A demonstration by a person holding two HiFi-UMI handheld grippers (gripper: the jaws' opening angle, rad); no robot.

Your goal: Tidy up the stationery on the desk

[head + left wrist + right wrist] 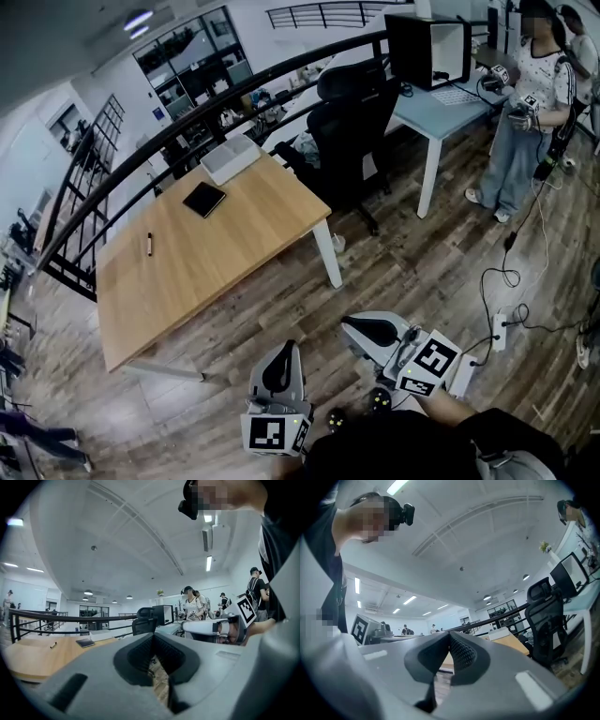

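Hanging over the wooden floor, the left claw and the right claw are both closed with nothing in them. Well away on the table lie a black notebook, a pen and a white box

bright ceiling strip lights, strong fisheye warping, dark vignetted corners

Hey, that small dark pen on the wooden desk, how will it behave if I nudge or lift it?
The pen looks slim and rod-shaped, so a sideways nudge would probably roll it on the flat desk. Being so small, it is likely light and stiff.
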